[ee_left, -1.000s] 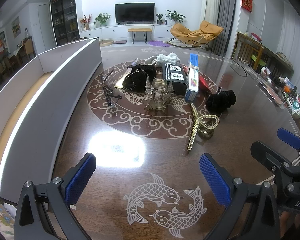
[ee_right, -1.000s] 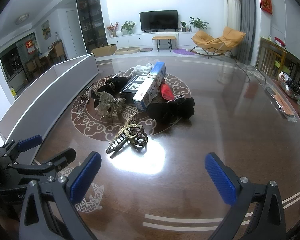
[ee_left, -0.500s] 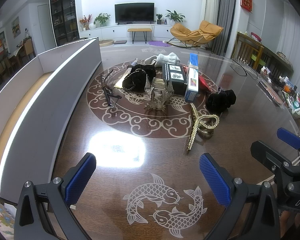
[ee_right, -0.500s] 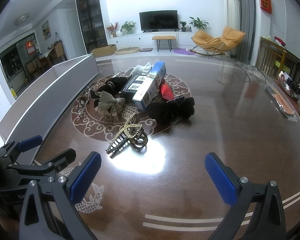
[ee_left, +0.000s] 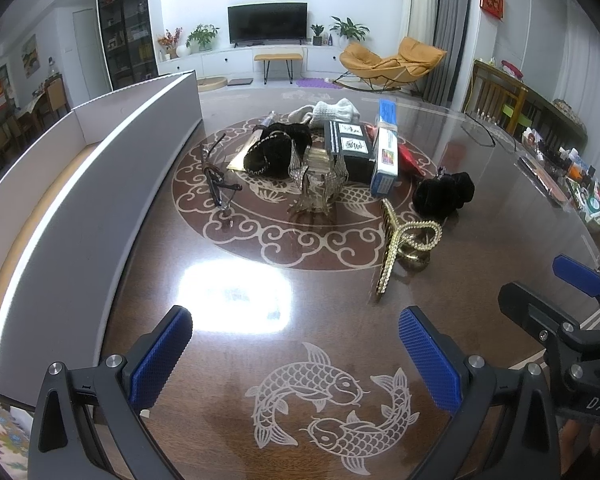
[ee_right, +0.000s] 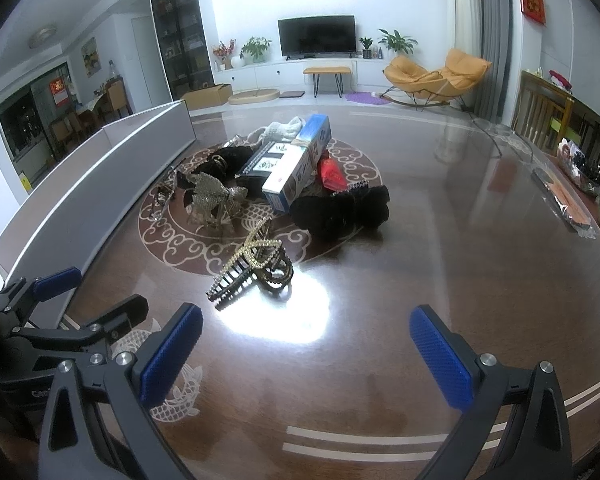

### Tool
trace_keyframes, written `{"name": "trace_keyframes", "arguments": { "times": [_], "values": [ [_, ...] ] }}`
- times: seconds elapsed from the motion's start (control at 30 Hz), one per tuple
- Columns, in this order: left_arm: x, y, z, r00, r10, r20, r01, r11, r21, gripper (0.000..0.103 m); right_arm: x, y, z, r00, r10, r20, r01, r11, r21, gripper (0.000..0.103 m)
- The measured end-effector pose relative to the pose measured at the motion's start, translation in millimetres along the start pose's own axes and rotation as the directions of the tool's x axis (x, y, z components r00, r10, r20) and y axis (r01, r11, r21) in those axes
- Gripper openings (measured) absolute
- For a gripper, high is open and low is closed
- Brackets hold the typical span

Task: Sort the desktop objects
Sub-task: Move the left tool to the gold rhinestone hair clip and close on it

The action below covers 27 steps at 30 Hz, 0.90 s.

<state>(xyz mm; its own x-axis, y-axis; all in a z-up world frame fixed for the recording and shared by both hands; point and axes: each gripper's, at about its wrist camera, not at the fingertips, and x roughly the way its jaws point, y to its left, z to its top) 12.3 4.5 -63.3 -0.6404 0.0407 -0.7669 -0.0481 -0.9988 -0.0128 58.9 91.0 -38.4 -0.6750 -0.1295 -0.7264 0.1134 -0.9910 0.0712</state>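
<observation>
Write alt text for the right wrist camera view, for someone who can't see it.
The open right gripper hovers empty over a dark wooden table, facing a gold claw hair clip. Behind the clip sits a pile including a black bow and a blue-and-white box. A long grey tray stands left.

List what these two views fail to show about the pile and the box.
- Box inside: left view, the near wall hides most of the floor; right view shows only the outside.
- Red item: both views, mostly hidden behind the blue carton; type unclear.
- Carton print: too small to read.
- Black pouch contents: hidden by the fabric.
- Sideboard clutter: left view, cut off at the right edge, blurred.
</observation>
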Motion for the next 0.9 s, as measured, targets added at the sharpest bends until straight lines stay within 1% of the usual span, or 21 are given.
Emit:
{"name": "trace_keyframes", "arguments": {
  "times": [0.27, 0.37, 0.47, 0.6, 0.7, 0.9],
  "values": [
    [12, 7, -7, 0.999, 0.006, -0.036, -0.006, 1.0, -0.008, 0.103, 9, -4, -6, 1.0, 0.001, -0.024, -0.001, 1.0, 0.002, 0.103],
    [16, 9, -10, 0.999, 0.006, -0.054, -0.006, 1.0, -0.006, 0.103, 14, -5, -9, 0.999, 0.009, -0.044, -0.009, 1.0, 0.006, 0.103],
    [23, 11, -13, 0.996, 0.003, -0.089, -0.003, 1.0, -0.002, 0.103, 22, -8, -13, 0.998, 0.013, -0.068, -0.012, 1.0, 0.015, 0.103],
    [29, 15, -18, 0.993, 0.002, -0.114, -0.002, 1.0, 0.003, 0.103, 36, -11, -17, 0.993, 0.029, -0.115, -0.026, 0.999, 0.025, 0.103],
    [33, 19, -22, 0.991, 0.002, -0.131, -0.001, 1.0, 0.01, 0.103, 49, -5, -14, 0.988, 0.035, -0.15, -0.034, 0.999, 0.008, 0.103],
    [40, 23, -27, 0.984, -0.012, -0.18, 0.017, 1.0, 0.026, 0.103, 63, 10, 5, 0.987, 0.044, -0.158, -0.047, 0.999, -0.014, 0.103]
  ]
}}
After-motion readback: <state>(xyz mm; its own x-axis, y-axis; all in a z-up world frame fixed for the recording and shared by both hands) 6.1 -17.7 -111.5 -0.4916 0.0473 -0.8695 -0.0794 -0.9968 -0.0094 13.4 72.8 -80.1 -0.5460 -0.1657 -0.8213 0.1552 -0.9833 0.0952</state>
